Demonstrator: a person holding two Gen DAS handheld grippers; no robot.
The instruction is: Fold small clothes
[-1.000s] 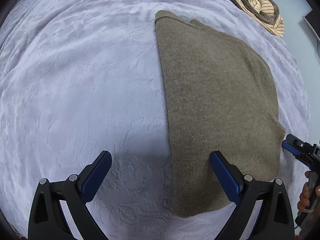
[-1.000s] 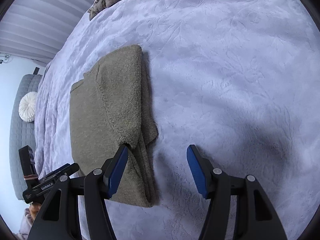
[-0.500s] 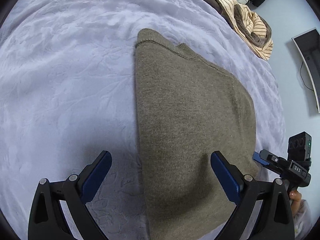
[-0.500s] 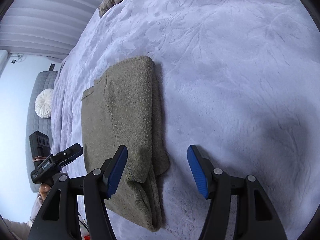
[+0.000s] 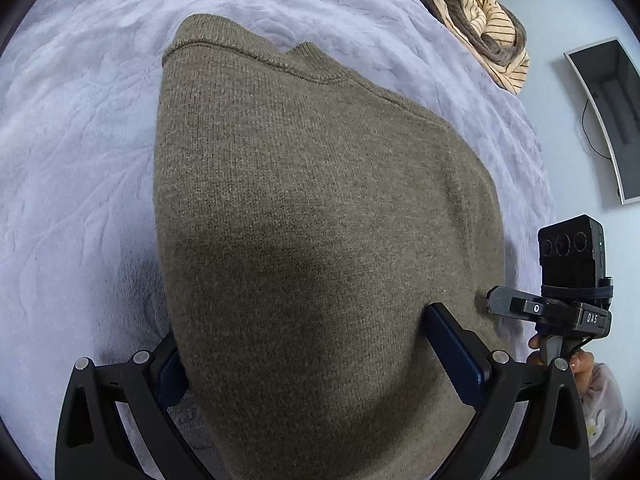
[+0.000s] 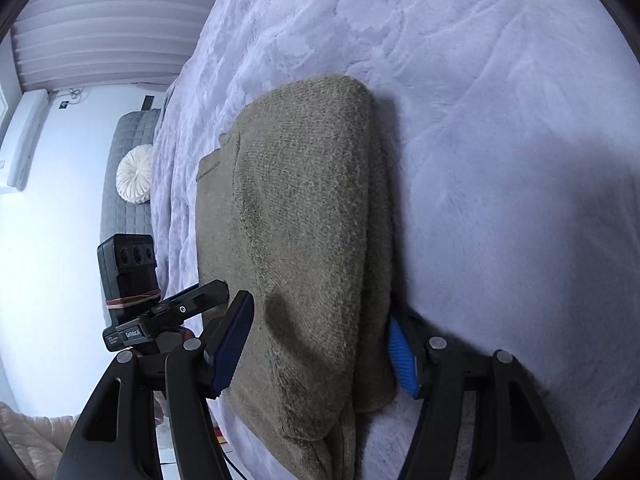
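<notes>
Left gripper: the black two-finger left gripper [image 5: 320, 356] with dark blue pads is pointed steeply down over the near end of the olive-brown knitted sweater [image 5: 320, 220]; its jaws are spread wide, and nothing is gripped.
Left gripper and sweater: the sweater's near end is straddled, the left pad hidden under the knit's left edge, the right pad lying on top of the cloth.
Right gripper: the black right gripper [image 6: 320, 348] with bright blue pads is tilted down at the sweater's near right corner; its jaws are opening, with the folded layers between them and no squeeze seen.
Hand: fingers of the person's right hand [image 5: 560, 354] are seen wrapped around the right gripper's handle.
Sweater: it is laid folded lengthwise on the pale lavender plush blanket [image 5: 80, 140], collar at the far end.
Beyond: a striped cream-and-brown garment heap [image 5: 480, 20] is left at the far right, well apart.
</notes>
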